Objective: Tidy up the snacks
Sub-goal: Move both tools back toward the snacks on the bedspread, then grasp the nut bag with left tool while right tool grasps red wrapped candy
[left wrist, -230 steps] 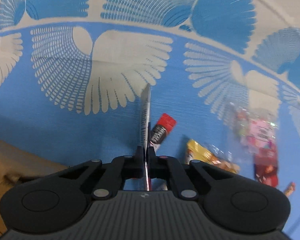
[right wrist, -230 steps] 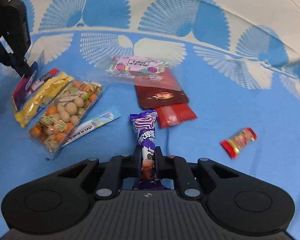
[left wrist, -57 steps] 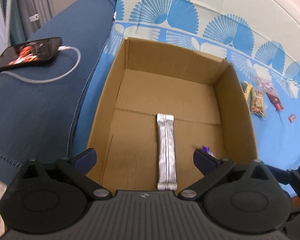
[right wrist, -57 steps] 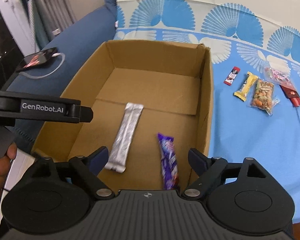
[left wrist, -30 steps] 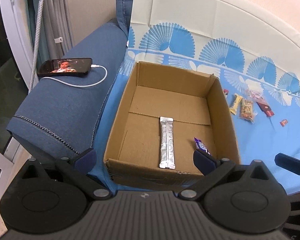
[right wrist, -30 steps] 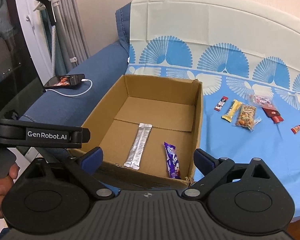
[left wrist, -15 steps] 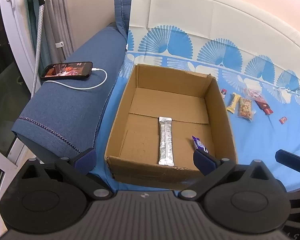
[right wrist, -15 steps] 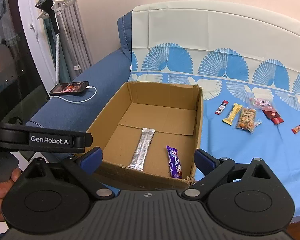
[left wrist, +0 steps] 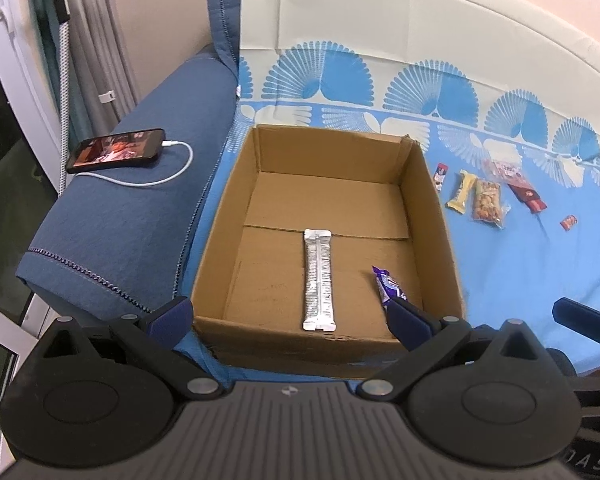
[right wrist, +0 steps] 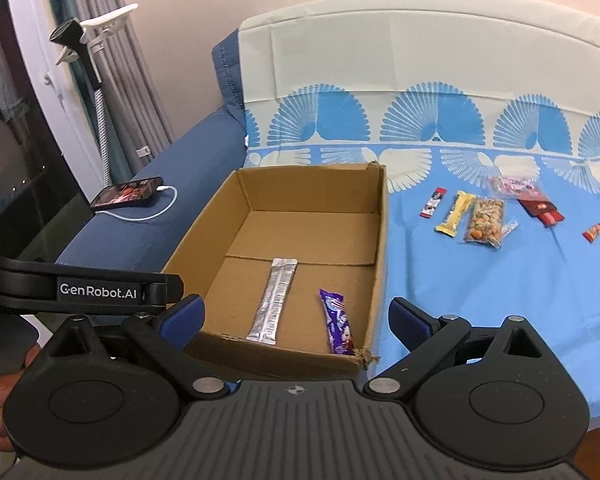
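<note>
An open cardboard box (left wrist: pixel 436 208) (right wrist: pixel 380 240) sits on the blue sofa cover. A silver stick pack (left wrist: pixel 319 279) (right wrist: pixel 274 300) and a purple snack bar (left wrist: pixel 386 283) (right wrist: pixel 336 322) lie on its floor. Several loose snacks lie to the right: a red-black bar (right wrist: pixel 433 202), a yellow bar (right wrist: pixel 454 213), a nut bag (right wrist: pixel 485 222), red packets (right wrist: pixel 540 207) and a small red candy (right wrist: pixel 594 232). My left gripper (left wrist: pixel 288 320) and right gripper (right wrist: pixel 298 316) are both open and empty, held back from the box's near wall.
A phone (left wrist: pixel 116 150) on a white cable lies on the dark blue sofa arm (left wrist: pixel 140 216) left of the box. A window and curtain stand at far left. The other gripper's body (right wrist: pixel 80 286) shows at left in the right wrist view.
Both grippers, earlier shut on the silver pack and purple bar, have let them go in the box. Both are open and have drawn back and up from the box.
</note>
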Demonstrator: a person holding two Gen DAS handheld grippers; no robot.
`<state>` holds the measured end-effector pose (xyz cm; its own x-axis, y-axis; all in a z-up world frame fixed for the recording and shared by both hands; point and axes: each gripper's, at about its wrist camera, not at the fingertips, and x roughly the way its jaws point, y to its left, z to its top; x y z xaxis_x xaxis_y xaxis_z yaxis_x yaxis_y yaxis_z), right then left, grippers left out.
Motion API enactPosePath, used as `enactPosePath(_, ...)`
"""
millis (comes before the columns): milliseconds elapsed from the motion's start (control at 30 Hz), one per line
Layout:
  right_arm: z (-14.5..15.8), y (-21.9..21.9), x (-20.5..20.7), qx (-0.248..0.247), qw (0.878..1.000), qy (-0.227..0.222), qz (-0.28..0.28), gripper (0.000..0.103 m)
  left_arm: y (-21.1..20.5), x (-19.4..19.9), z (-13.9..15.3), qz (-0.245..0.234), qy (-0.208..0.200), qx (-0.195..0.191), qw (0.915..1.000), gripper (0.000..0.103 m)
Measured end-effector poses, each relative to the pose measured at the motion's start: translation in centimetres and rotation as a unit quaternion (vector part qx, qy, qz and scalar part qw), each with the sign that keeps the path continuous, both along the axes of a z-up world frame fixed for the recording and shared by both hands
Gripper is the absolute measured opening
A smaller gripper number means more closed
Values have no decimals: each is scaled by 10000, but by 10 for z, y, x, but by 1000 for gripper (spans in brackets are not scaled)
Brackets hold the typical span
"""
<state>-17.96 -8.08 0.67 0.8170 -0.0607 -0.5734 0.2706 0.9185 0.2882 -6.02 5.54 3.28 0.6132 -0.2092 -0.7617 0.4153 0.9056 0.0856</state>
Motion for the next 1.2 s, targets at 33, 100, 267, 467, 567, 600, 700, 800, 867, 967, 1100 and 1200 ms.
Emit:
enactPosePath(33, -2, -4, -1, 39, 10000, 4, -44, 99, -4, 0, 0, -20, 20, 30, 10000, 103)
enactPosePath(100, -5, -11, -4, 103, 9999, 11, -123, 99, -13, 0, -2, -66, 56, 99, 9999, 103)
enactPosePath(267, -13, -42, -15, 315, 9981, 8, -521, 99, -41, 1, -8, -269, 140, 307, 9991, 103)
enactPosePath(467, -26, -97, -34, 358, 9922, 84, -1191, 99, -86, 10, -19, -611, 606, 375, 9956, 103)
enactPosePath(567, -35, -133, -47, 378, 9844, 92, -1718, 99, -118, 19, -24, -821, 894, 350, 9920, 103)
enactPosePath(600, -39, -148, -52, 409, 9804, 101, -1927, 99, -131, 22, -26, -893, 962, 348, 9907, 103)
enactPosePath(700, -51, -185, -62, 517, 9694, 143, -2394, 99, -168, 31, -30, -1102, 1027, 385, 9878, 103)
enactPosePath(800, -64, -221, -67, 532, 9609, 223, -2708, 99, -212, 44, -38, -1377, 1072, 445, 9837, 103)
enactPosePath(867, -72, -245, -67, 523, 9561, 268, -2871, 99, -240, 54, -44, -1506, 1054, 508, 9816, 103)
enactPosePath(967, -87, -277, -63, 554, 9518, 326, -3000, 99, -285, 76, -59, -1595, 990, 656, 9800, 103)
enactPosePath(1100, -108, -315, -45, 503, 9487, 484, -3084, 99, -338, 108, -80, -1803, 1274, 670, 9730, 103)
enactPosePath(1200, -125, -349, -25, 317, 9498, 575, -3058, 99, -383, 127, -103, -2055, 1485, 758, 9644, 103)
